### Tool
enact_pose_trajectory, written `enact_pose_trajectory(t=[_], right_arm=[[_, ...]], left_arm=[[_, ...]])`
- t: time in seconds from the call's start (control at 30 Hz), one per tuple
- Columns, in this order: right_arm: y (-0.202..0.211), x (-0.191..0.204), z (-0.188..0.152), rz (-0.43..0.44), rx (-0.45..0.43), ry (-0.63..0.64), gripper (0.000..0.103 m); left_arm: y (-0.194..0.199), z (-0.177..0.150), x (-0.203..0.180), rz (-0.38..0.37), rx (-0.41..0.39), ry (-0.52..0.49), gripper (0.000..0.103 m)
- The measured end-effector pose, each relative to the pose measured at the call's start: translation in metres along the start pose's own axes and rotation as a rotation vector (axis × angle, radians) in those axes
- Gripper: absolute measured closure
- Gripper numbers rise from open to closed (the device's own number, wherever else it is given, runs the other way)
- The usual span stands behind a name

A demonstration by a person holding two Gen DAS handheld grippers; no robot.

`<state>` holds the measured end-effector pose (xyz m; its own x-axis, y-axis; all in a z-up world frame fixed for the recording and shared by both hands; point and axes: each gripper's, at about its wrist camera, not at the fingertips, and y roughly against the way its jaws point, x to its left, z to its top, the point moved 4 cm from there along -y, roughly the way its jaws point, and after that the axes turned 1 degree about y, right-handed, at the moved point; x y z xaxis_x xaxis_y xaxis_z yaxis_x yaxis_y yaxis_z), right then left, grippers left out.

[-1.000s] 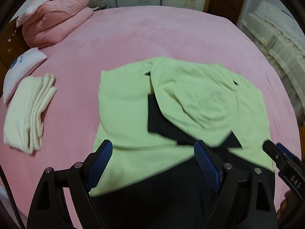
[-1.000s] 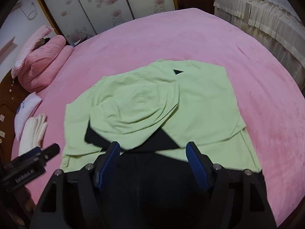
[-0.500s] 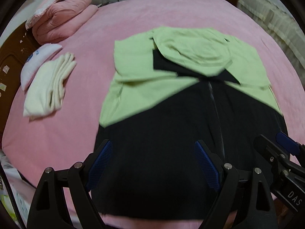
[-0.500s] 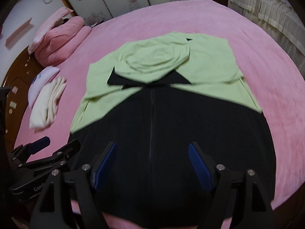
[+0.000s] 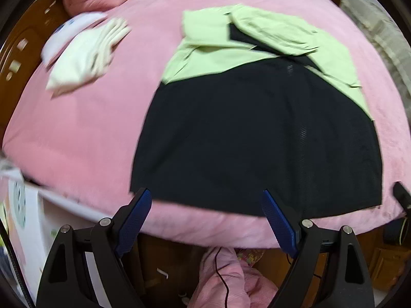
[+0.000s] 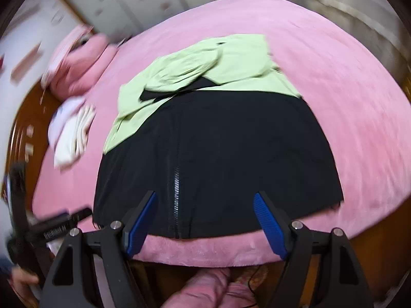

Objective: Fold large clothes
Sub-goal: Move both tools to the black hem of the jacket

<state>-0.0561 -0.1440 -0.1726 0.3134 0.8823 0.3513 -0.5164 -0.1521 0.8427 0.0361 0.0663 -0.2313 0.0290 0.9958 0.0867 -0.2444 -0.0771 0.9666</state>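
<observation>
A black and lime-green jacket (image 6: pixel 218 154) lies flat on a pink bed (image 6: pixel 346 89), its black lower body nearest the bed's front edge and its zipper (image 6: pixel 176 200) running up the middle. At the far end of the jacket, the green sleeves and hood (image 5: pixel 272 30) are already laid inward across the chest, so the garment forms a rough rectangle. The sideways folds look done. What seems left is the lengthwise fold, bringing the hem up toward the hood.

The left gripper (image 5: pixel 208 220) hangs over the bed's front edge, just short of the jacket's hem. Its blue fingers (image 5: pixel 136 220) stand wide apart with nothing between them. The right gripper (image 6: pixel 205 220) sits at the same hem, fingers wide and empty too.

Left of the jacket, well apart from it, rests a folded cream garment (image 5: pixel 87 59), probably a finished piece, though motion blur softens it. Beyond the jacket's far left corner lies a pink quilt (image 6: pixel 82 69). Below the bed edge, pink cloth (image 5: pixel 231 282) lies bunched near the floor.
</observation>
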Motion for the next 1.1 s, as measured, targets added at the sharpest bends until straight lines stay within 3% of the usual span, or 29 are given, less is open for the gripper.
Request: enact_pose_trajectory(t=[0.13,0.27,0.4,0.53,0.6,0.87,1.03,1.1], right_arm=[[0.003,-0.032,-0.014,0.003,-0.055,-0.153,0.026],[-0.008,-0.061,-0.031,-0.012,-0.044,-0.278,0.026],[-0.021,-0.091,-0.047,-0.052,-0.047,-0.383,0.026],[-0.035,-0.126,-0.049,-0.09,-0.052,-0.459,0.026],[-0.043,-0.144,-0.046,-0.132,-0.052,-0.487,0.026],[-0.065,-0.191,-0.03,-0.145,-0.07,-0.632,0.026],[-0.078,-0.199,-0.031,-0.115,-0.066,-0.699,0.026],[-0.08,-0.202,-0.034,-0.107,-0.075,-0.722,0.026]], left_arm=[[-0.013,-0.017,0.024,0.001,0.006,0.104,0.017],[-0.032,-0.027,0.045,0.01,0.006,0.185,0.017],[-0.056,-0.036,0.066,0.038,0.046,0.243,0.017],[-0.08,-0.047,0.09,0.098,0.135,0.277,0.017],[-0.085,-0.049,0.098,0.086,0.147,0.297,0.017],[-0.092,-0.05,0.113,-0.022,0.108,0.347,0.016],[-0.103,-0.041,0.118,-0.248,0.05,0.445,0.016],[-0.109,-0.039,0.121,-0.318,0.032,0.476,0.01]])
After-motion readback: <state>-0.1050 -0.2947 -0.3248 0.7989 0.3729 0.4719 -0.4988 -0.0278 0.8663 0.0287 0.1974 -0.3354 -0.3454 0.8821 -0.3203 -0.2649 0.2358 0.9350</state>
